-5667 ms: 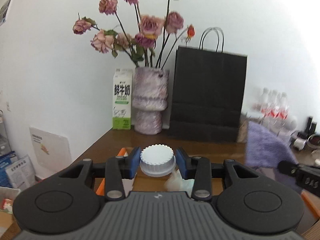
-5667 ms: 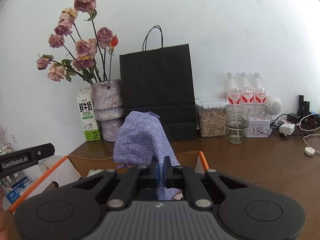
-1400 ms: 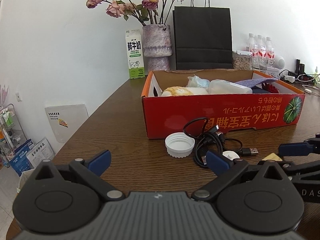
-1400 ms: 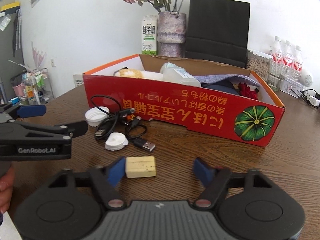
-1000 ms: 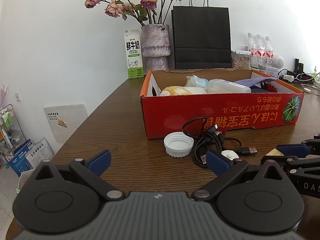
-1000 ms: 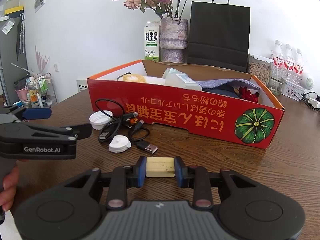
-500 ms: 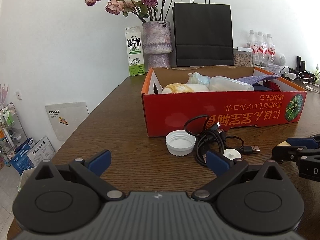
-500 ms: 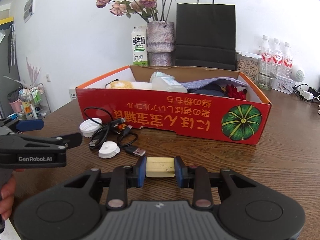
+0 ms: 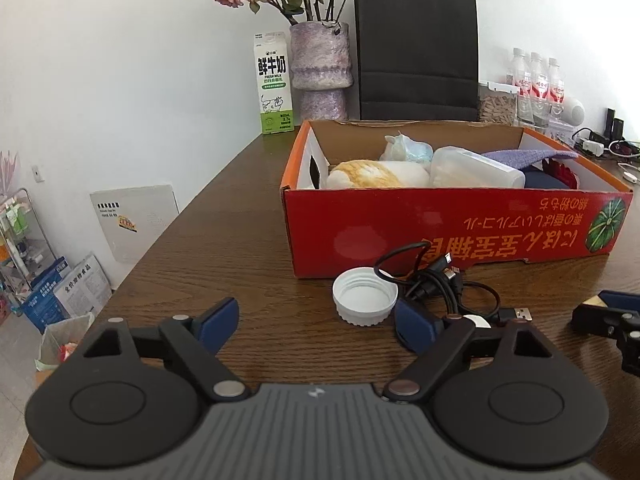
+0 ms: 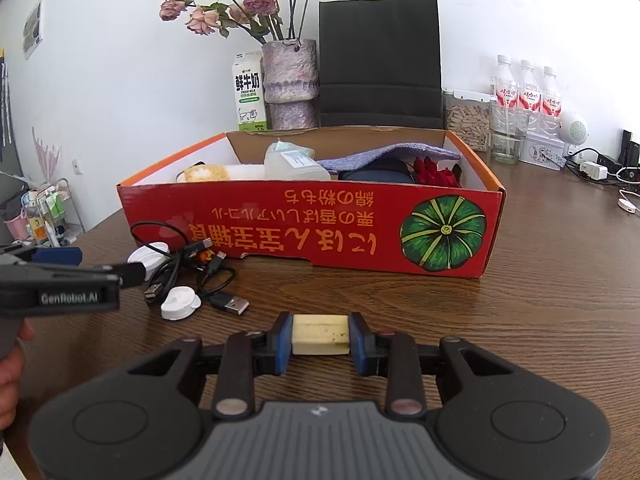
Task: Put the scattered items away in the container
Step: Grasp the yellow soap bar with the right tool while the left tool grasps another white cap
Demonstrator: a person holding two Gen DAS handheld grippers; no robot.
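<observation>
The red cardboard box [image 9: 440, 236] [image 10: 280, 216] sits on the brown table with a plush toy, a plastic jar and a purple pouch inside. In front of it lie a white cap [image 9: 365, 300] [image 10: 150, 254], a tangled black cable [image 9: 440, 284] [image 10: 180, 256] and a small white disc [image 10: 180, 302]. My left gripper [image 9: 316, 322] is open and its jaws are closing. Nothing is gripped, and the cap lies just ahead of its right finger. My right gripper [image 10: 320, 336] is shut on a pale yellow block [image 10: 320, 334], held low over the table near the box's front.
Behind the box stand a milk carton [image 9: 274, 84], a purple vase with dried roses [image 9: 320, 64], a black paper bag [image 9: 416, 52], water bottles [image 10: 528, 92] and a jar [image 10: 468, 120]. Plugs and cords lie at the far right. The table edge runs along the left.
Earlier the left gripper let go of the white cap and the right one shut on the yellow block. Over the last half second the left jaws have narrowed, and the right still holds the block.
</observation>
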